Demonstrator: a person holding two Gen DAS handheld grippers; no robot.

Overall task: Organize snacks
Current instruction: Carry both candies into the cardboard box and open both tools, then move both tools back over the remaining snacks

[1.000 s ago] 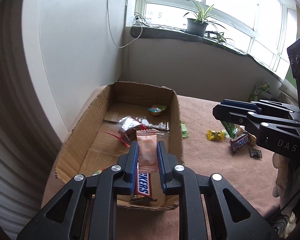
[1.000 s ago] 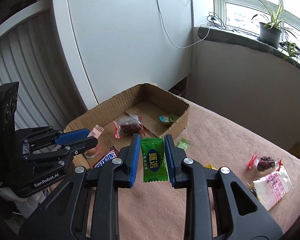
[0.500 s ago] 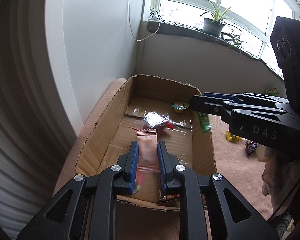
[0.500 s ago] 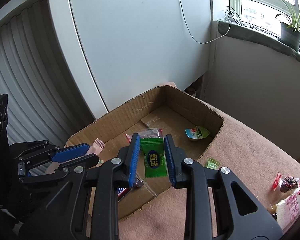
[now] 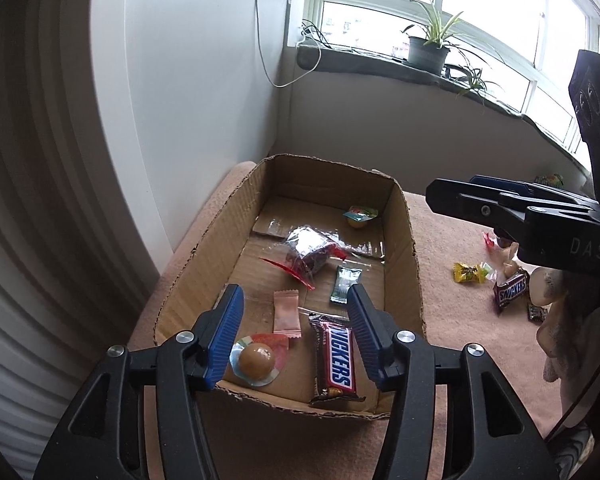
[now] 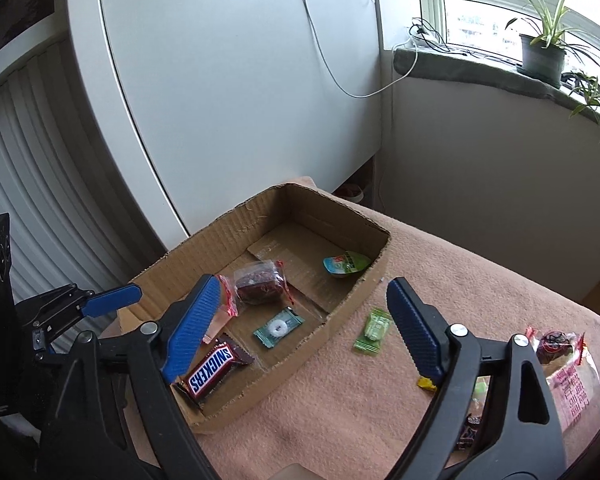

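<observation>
Only the right wrist view shows the light-green candy outside the box; both jaws just opened wide, empty.

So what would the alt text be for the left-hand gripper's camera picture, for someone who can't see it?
The open left gripper hangs over a cardboard box holding a Snickers bar, a pink sachet, a green packet and other sweets. More snacks lie on the pink cloth beside it, under the right gripper.

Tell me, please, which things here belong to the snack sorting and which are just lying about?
Job: cardboard box, Snickers bar, pink sachet, dark green sachet, light green candy, yellow candy.
Lying about: potted plant, white cable.
</observation>
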